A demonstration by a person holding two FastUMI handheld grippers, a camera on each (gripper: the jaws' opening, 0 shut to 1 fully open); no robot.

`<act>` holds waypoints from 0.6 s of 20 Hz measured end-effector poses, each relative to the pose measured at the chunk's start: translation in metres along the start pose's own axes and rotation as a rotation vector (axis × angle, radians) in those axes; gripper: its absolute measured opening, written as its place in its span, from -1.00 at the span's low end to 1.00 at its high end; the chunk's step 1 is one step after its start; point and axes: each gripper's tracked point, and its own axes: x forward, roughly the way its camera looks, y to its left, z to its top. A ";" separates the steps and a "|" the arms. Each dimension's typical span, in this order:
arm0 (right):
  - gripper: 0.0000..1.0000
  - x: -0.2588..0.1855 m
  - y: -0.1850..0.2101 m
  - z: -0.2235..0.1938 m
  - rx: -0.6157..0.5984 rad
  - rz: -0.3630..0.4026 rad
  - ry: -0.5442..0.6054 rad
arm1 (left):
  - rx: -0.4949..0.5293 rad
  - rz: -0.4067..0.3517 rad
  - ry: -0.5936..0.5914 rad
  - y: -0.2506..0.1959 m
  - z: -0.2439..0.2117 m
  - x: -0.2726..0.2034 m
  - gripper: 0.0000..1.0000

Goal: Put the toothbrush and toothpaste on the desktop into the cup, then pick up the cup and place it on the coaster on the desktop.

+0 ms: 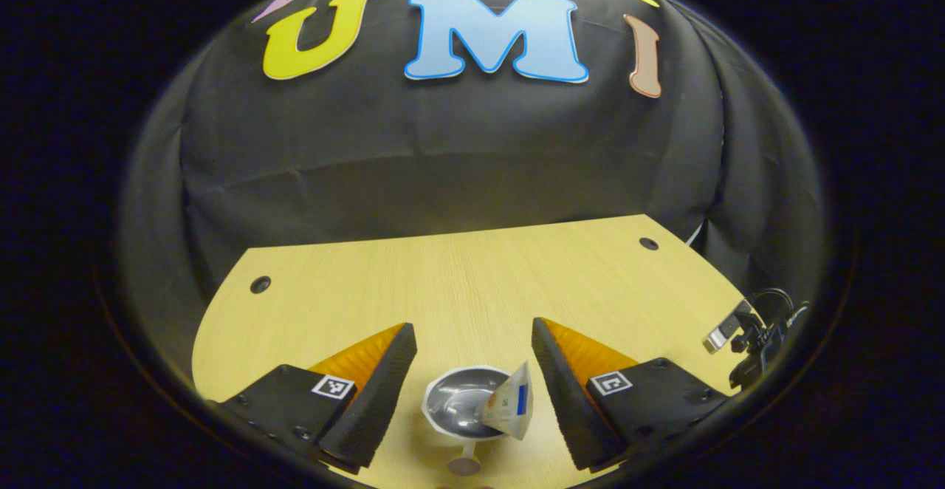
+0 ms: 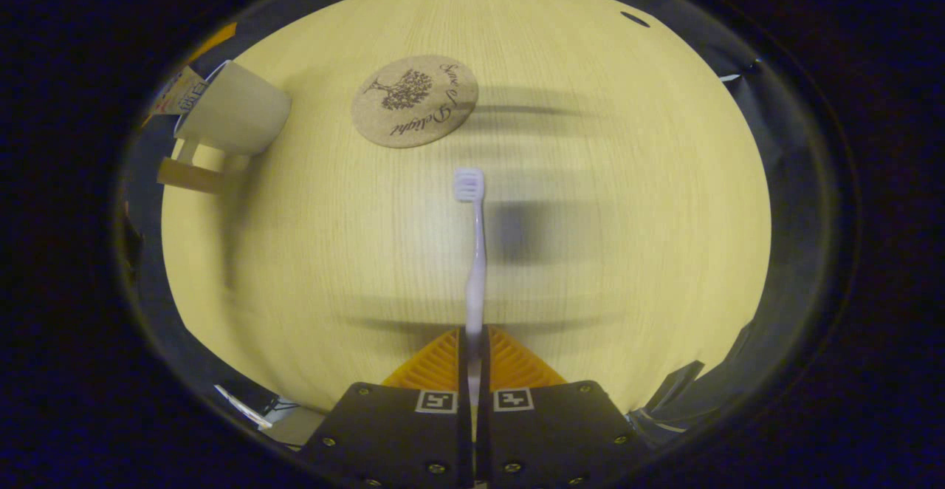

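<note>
Pale wooden desktop [image 2: 590, 201] carries a round cork coaster [image 2: 414, 101] at 12 o'clock in the right gripper view and a white handled cup [image 2: 235, 114] at 10 o'clock, toothpaste tube [image 1: 511, 404] standing inside. Left gripper [image 1: 474, 378] hovers above the cup, 2 fingers spread wide. Right gripper [image 2: 472, 345] is clamped on the white toothbrush [image 2: 476, 245], bristles forward, above the desktop.
</note>
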 end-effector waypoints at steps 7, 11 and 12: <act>-0.96 -0.025 0.017 0.031 0.029 0.054 -0.151 | 0.025 0.012 -0.100 0.002 0.039 -0.046 0.99; -0.97 -0.072 0.040 0.084 0.012 0.105 -0.305 | 0.022 0.042 -0.143 0.012 0.054 -0.074 0.99; -0.97 -0.086 0.047 0.098 0.004 0.122 -0.341 | 0.020 0.050 -0.151 0.018 0.056 -0.083 0.99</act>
